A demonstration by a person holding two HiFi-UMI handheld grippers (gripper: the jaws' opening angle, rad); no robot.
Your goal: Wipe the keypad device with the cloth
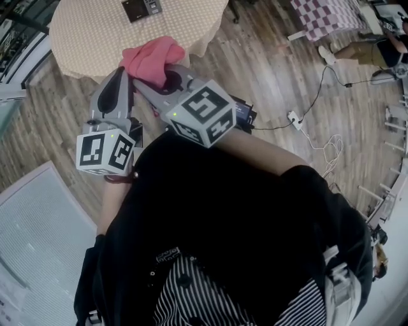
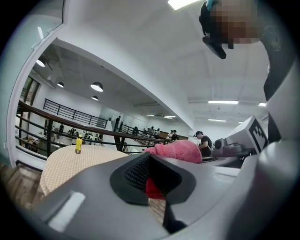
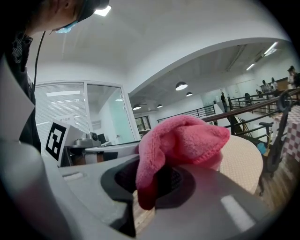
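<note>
Over the table's (image 1: 83,38) near edge, the right gripper (image 1: 162,75) is clamped on the cloth (image 1: 153,56). The left gripper's (image 1: 124,72) jaws, nearly together, pinch its corner. Soft, light and floppy, it likely wipes best bunched. The keypad (image 1: 141,9) lies farther back.

Both grippers are held up in front of the chest, tips converging. Right gripper (image 1: 157,76): jaws clamped on cloth (image 1: 152,54). Left gripper (image 1: 122,75): jaws together, tip just beside the cloth, red showing through its gap. The forearms are bare below black sleeves.
</note>
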